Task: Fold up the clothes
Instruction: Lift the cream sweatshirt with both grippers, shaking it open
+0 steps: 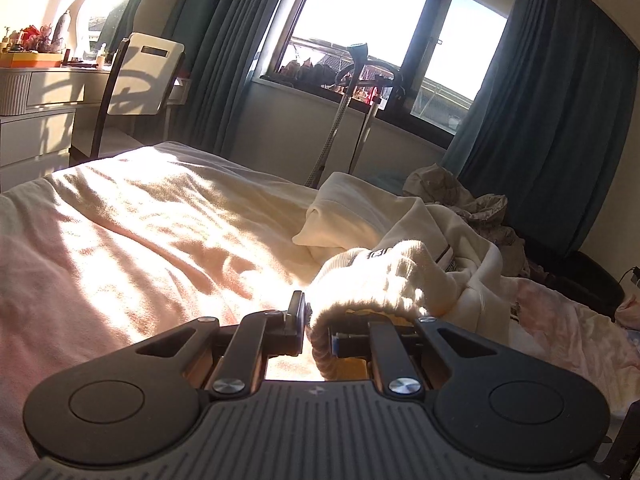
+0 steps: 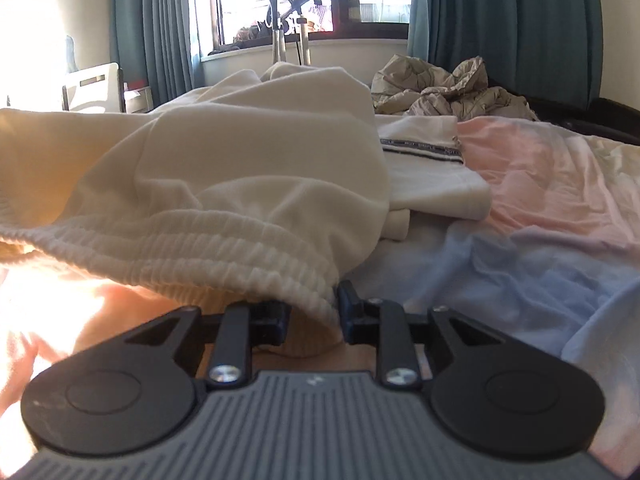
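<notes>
Waistband (image 2: 224,248) of cream garment | left tongs (image 1: 316,320) clamped on it | right tongs (image 2: 314,312) clamped on it

Harsh low sun pours through the window (image 1: 360,12), which is totally blown out in both views. A big glare patch burns across the bedsheet (image 1: 132,216), with long shadows on the chair (image 1: 140,76) back. The curtains (image 1: 560,100) stay murky. Fisheye bends the edges, corners go dark, and the near cream fabric (image 2: 240,184) is soft.
</notes>
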A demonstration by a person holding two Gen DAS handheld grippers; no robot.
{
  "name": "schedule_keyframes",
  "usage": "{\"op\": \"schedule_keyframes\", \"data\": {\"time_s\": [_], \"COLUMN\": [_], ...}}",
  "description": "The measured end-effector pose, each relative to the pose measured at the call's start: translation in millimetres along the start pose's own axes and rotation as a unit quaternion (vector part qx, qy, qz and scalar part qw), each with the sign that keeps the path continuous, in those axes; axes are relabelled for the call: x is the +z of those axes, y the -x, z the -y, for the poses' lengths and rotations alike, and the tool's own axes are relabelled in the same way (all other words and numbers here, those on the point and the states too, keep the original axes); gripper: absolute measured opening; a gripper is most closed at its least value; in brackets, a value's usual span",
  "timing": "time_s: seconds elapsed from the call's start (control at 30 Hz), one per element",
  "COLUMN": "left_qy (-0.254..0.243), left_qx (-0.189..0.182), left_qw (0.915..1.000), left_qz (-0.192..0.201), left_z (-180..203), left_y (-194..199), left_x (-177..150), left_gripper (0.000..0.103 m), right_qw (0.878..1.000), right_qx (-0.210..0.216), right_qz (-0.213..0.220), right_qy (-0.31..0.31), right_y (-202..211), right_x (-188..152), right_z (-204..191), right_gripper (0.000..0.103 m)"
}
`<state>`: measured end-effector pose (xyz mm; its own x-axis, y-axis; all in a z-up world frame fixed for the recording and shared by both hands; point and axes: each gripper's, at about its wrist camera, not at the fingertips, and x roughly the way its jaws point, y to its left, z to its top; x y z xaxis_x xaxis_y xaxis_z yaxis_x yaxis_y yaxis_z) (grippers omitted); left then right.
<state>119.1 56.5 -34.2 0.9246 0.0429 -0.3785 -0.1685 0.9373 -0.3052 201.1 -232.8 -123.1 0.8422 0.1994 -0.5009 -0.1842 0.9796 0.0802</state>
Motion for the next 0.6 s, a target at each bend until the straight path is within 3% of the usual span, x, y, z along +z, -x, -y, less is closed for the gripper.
{"op": "schedule_keyframes", "data": {"time_s": [0.27, 0.4, 0.5, 0.6], "left_qy": [-0.022, -0.014, -0.003, -0.022], "left_qx": [0.015, 0.019, 0.012, 0.009], "left_qw": [0.9996, 0.9997, 0.9999, 0.9997], "left_qz": [0.004, 0.005, -0.003, 0.002], "left_z": [5, 4, 0, 6], "left_y": [-8, -20, -30, -30], "left_x": [-8, -11, -3, 15], "left_gripper": [0.014, 0.022, 0.024, 0.02], "right_qw": [0.999, 0.999, 0.998, 0.997], "right_qx": [-0.006, -0.007, -0.003, 0.011], "right_qz": [0.029, 0.046, 0.045, 0.038], "right_qy": [-0.019, -0.026, -0.042, -0.064], "right_y": [4, 20, 38, 60], "right_x": [3, 8, 10, 9], "right_z": [6, 2, 3, 4], "right_gripper": [0.019, 0.01, 0.009, 0.009]}}
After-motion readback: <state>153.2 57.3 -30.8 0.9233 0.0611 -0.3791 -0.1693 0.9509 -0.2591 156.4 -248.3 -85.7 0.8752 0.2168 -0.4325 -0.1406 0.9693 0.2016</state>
